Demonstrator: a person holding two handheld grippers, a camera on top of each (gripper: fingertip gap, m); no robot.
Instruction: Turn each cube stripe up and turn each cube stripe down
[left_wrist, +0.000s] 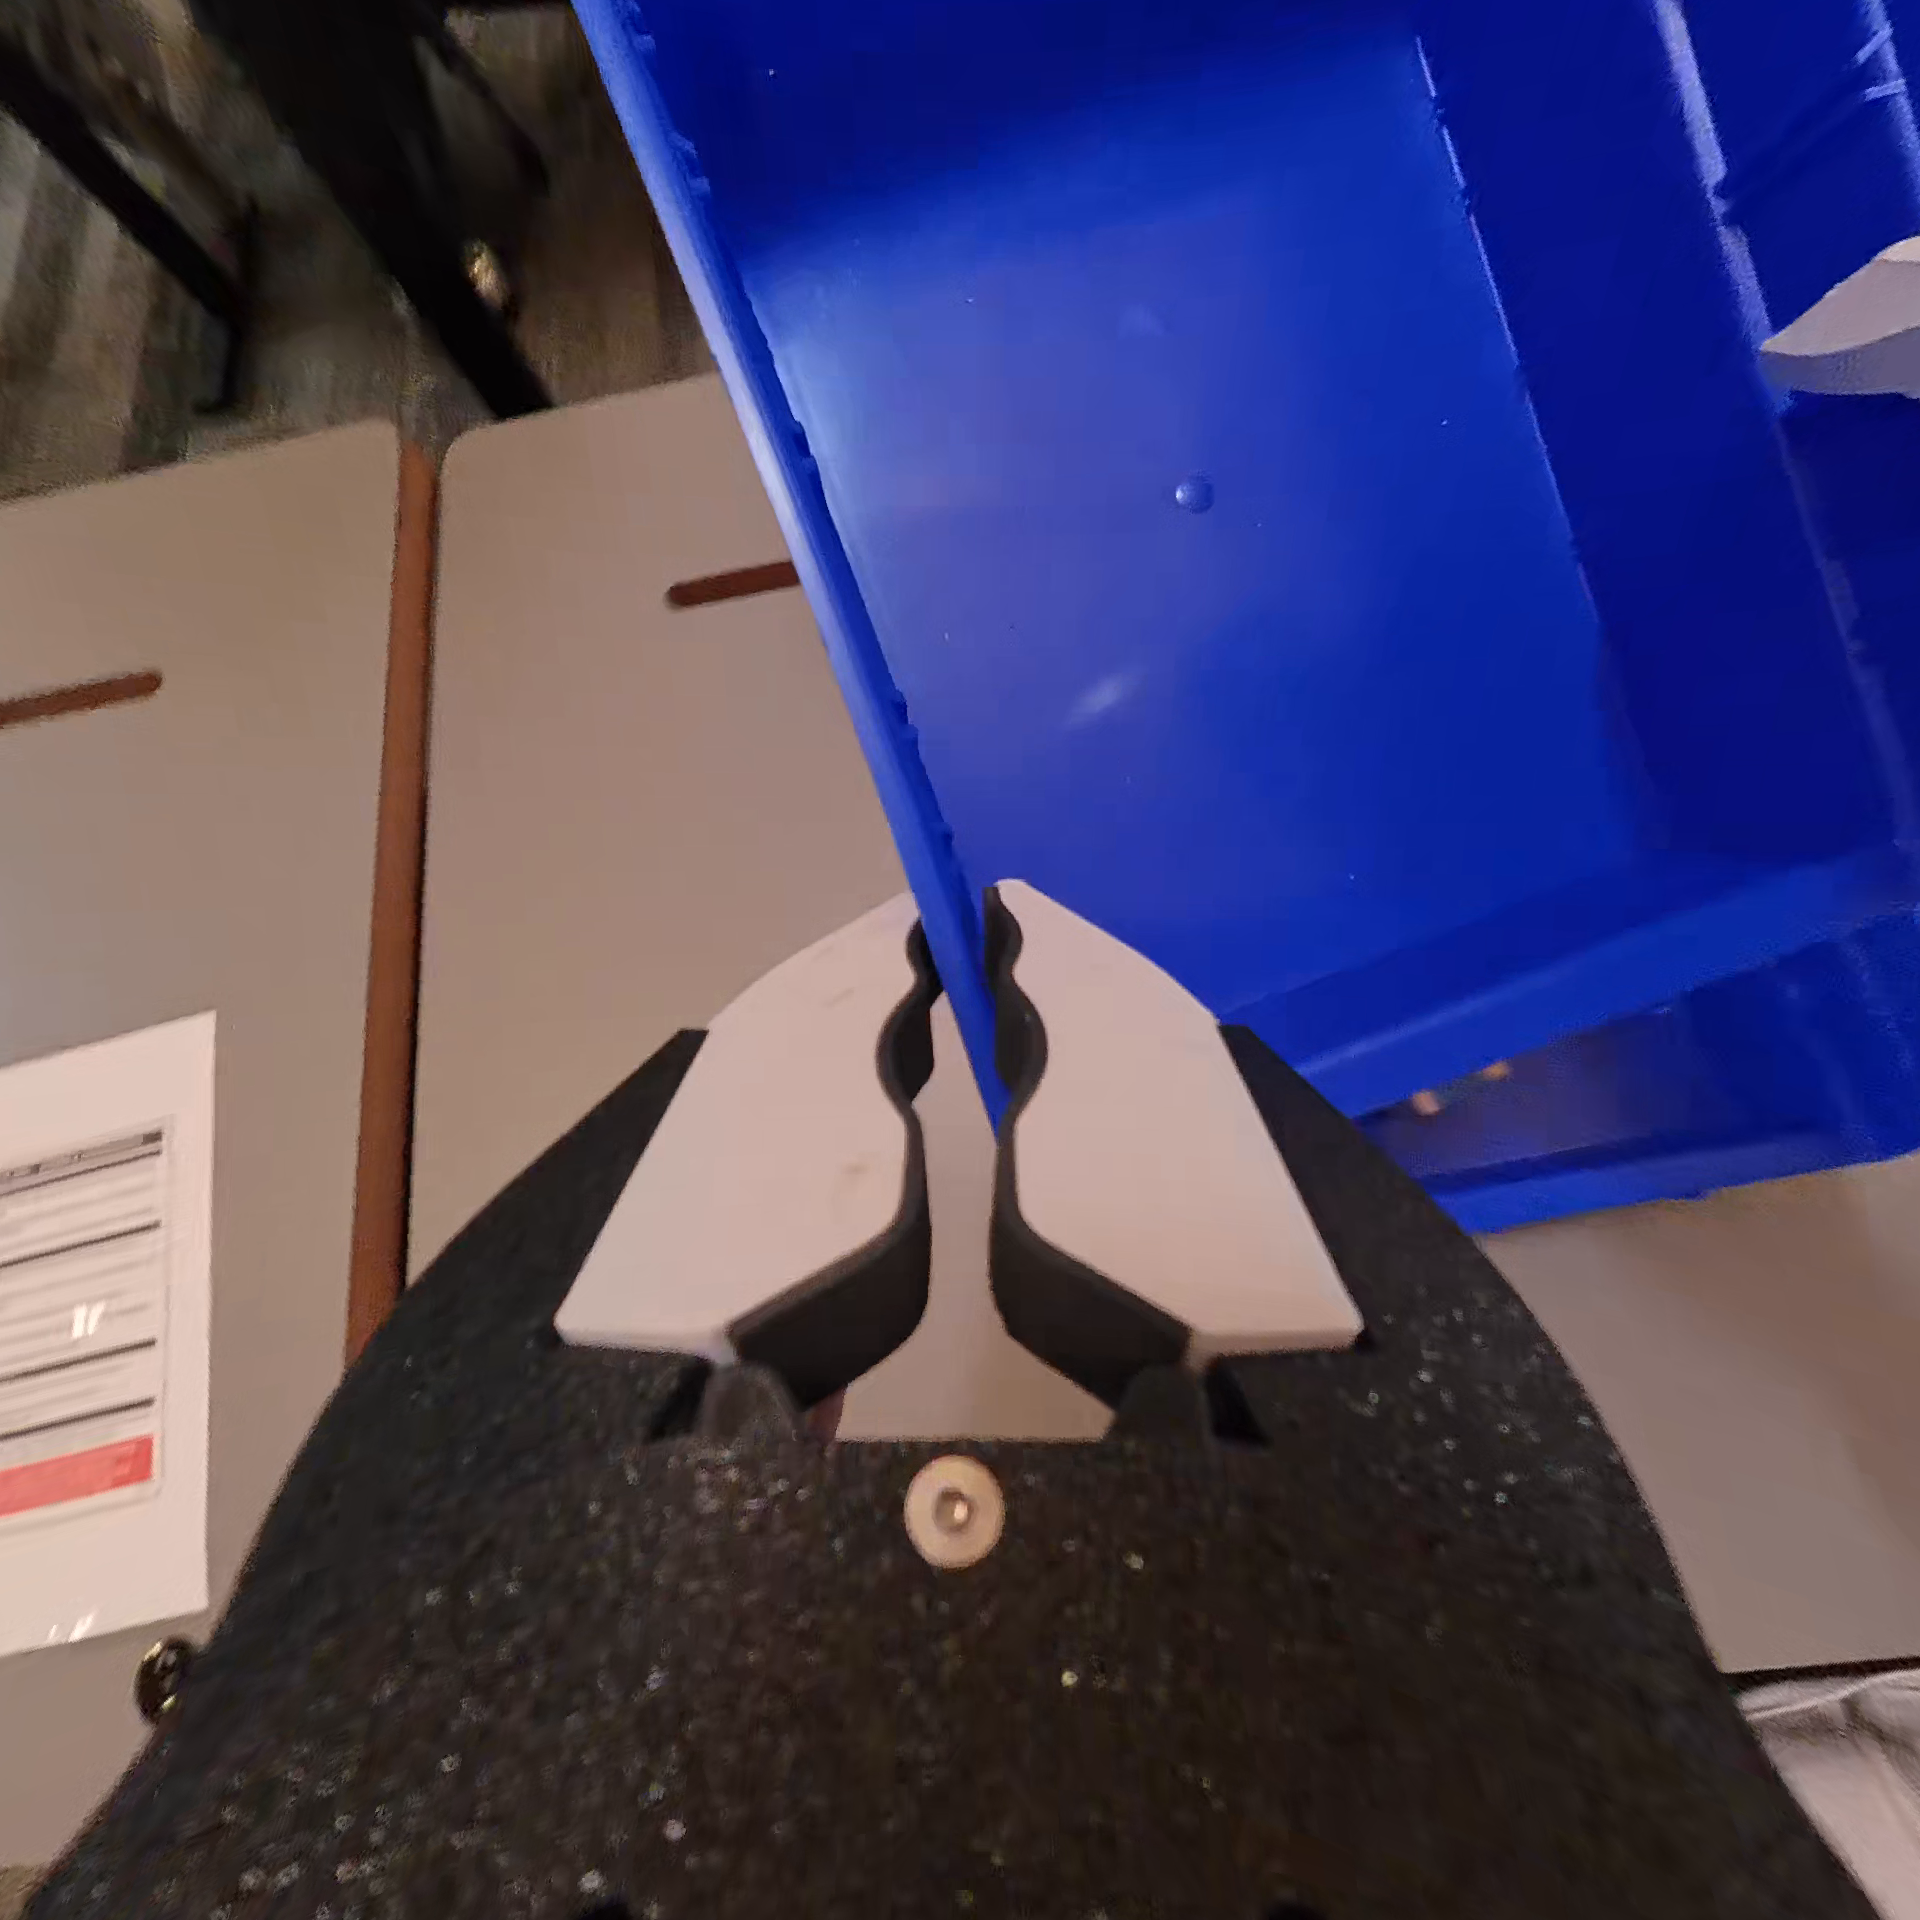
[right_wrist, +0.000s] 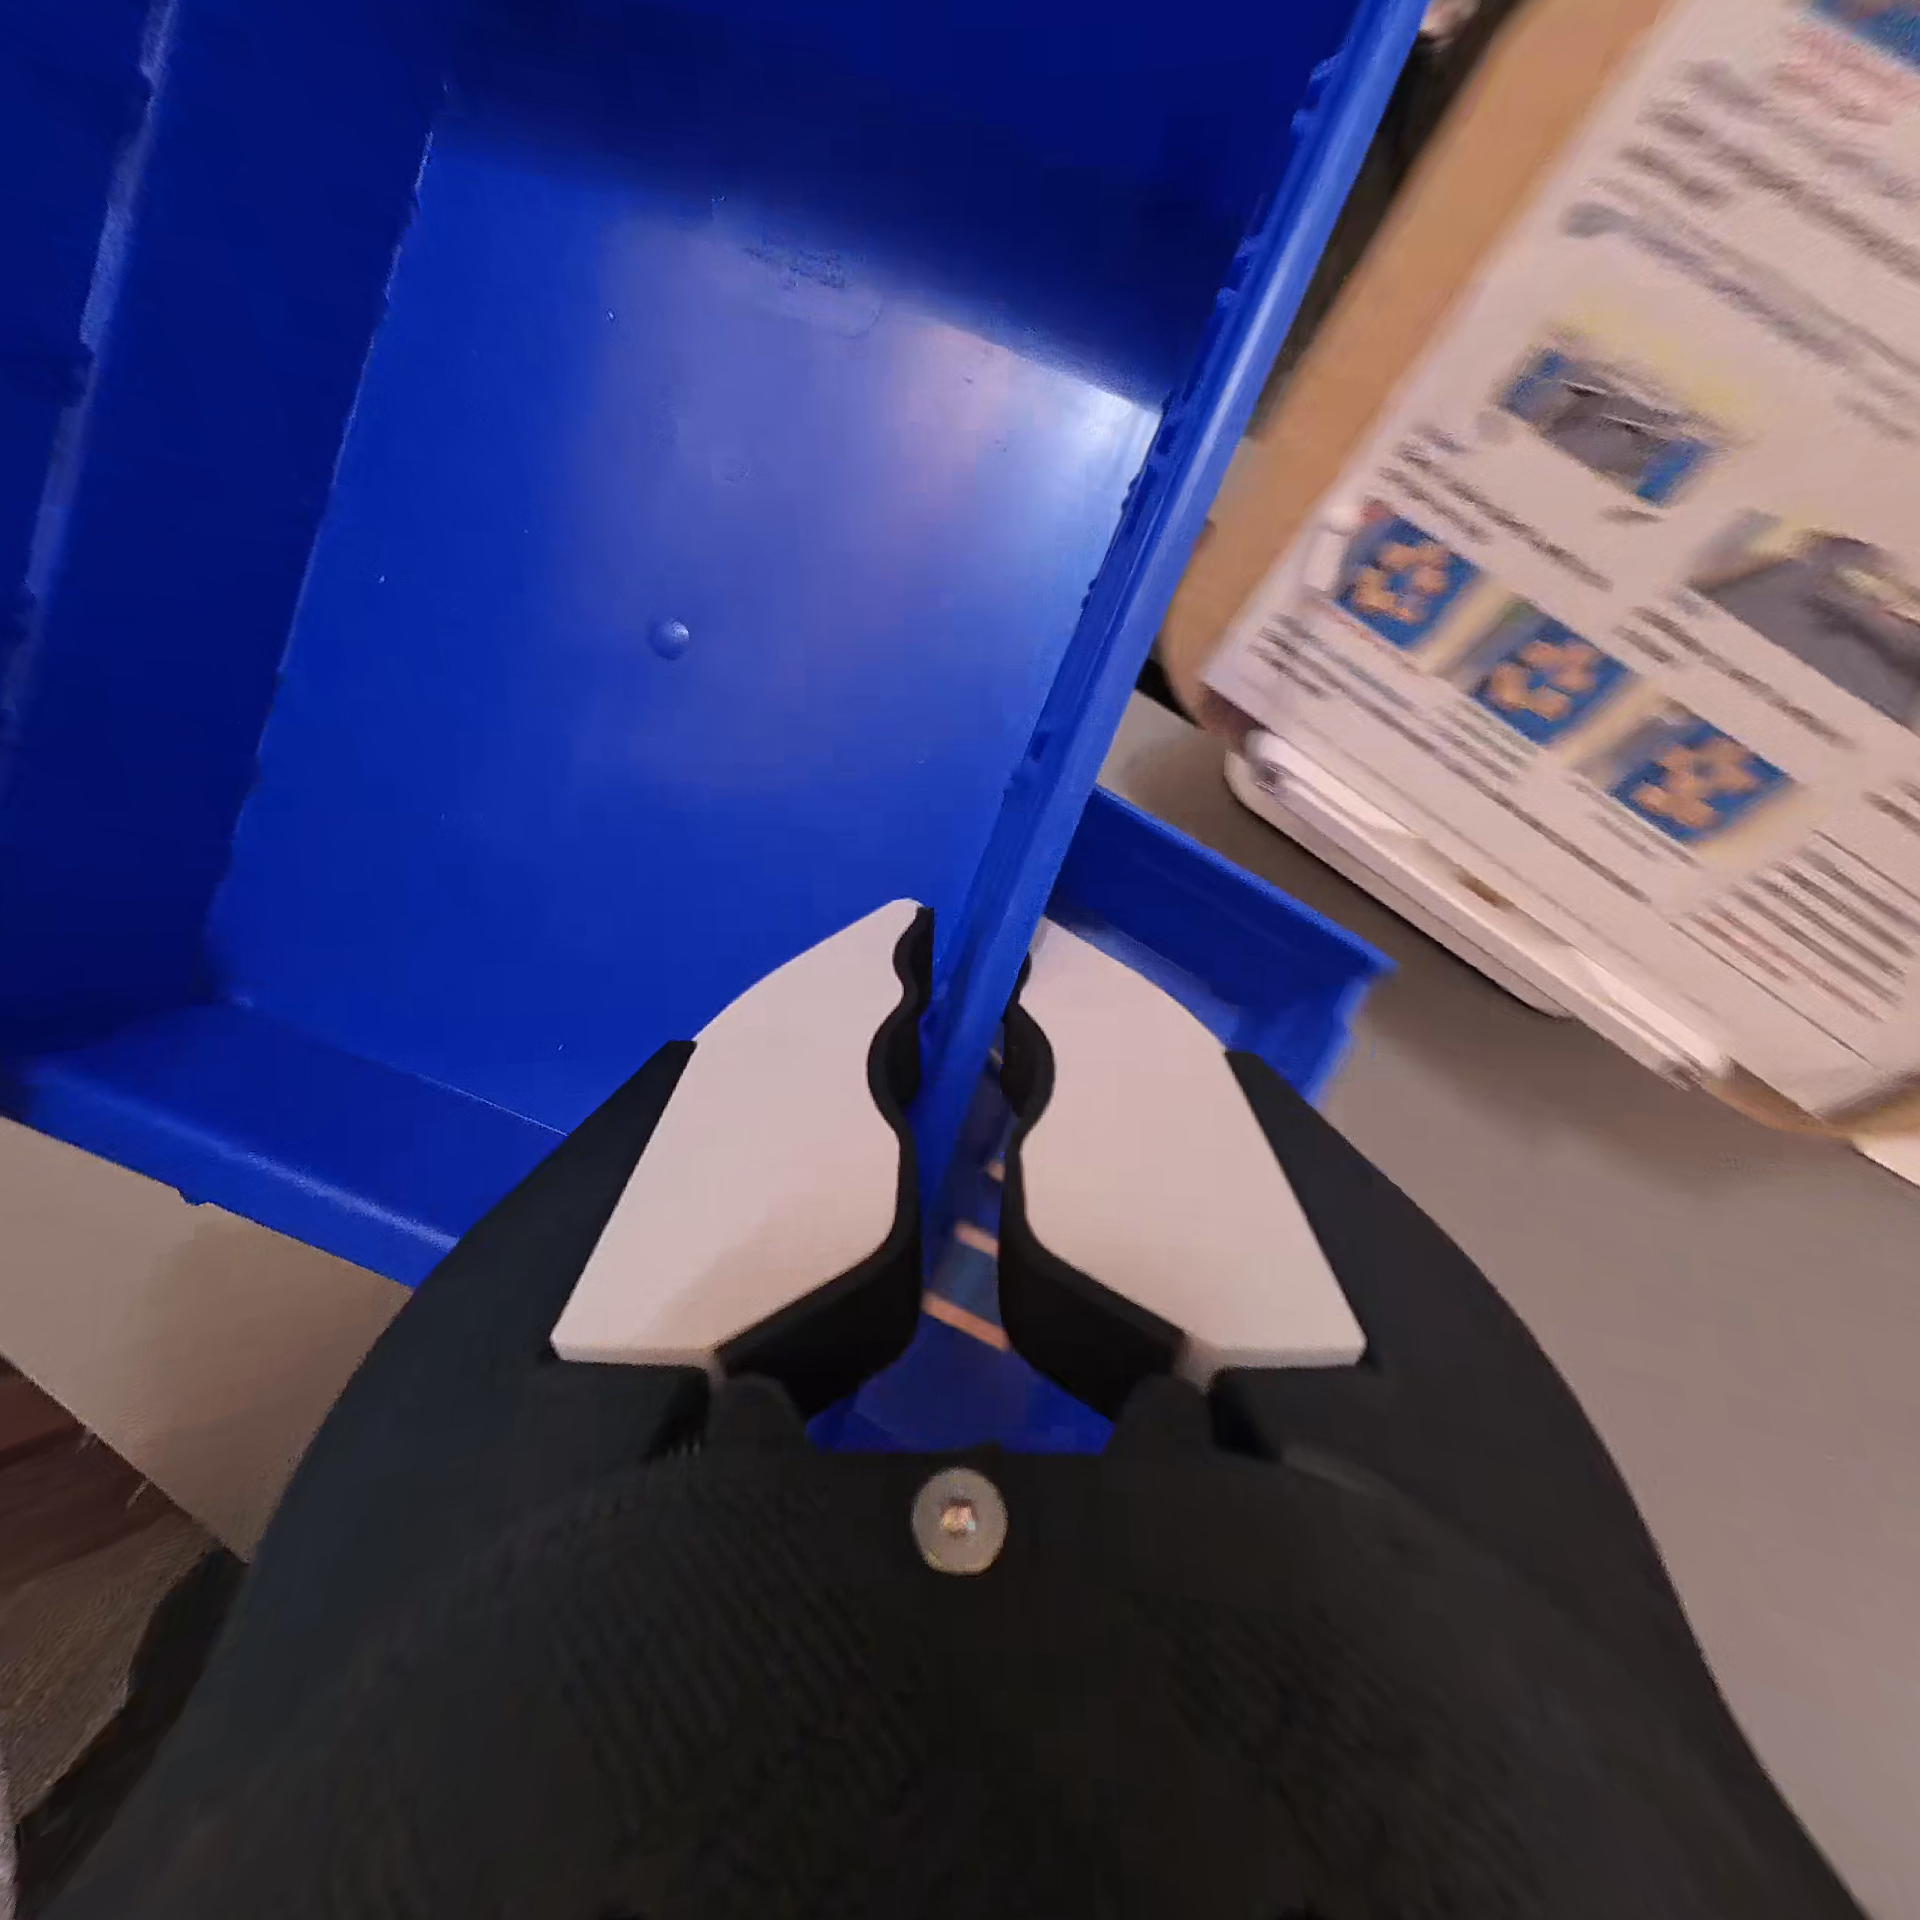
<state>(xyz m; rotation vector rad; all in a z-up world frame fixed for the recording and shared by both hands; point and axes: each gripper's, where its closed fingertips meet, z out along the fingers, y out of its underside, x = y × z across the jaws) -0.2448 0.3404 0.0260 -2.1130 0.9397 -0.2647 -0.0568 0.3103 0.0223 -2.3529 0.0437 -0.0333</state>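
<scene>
Both claws clamp a blue bin: the left claw (left_wrist: 961, 940) pinches its left wall, the right claw (right_wrist: 971, 951) its right wall. Ahead of each claw the blue bin (left_wrist: 1247, 623) shows a bare floor inside; no cubes are in view. Left of the left claw, a printed sheet (left_wrist: 88, 1320) lies on the grey surface (left_wrist: 582, 831). Right of the right claw lies a blurred illustrated sheet (right_wrist: 1621, 582).

right gripper (right_wrist: 961, 997) clamping blue bin (right_wrist: 665, 499) wall
</scene>
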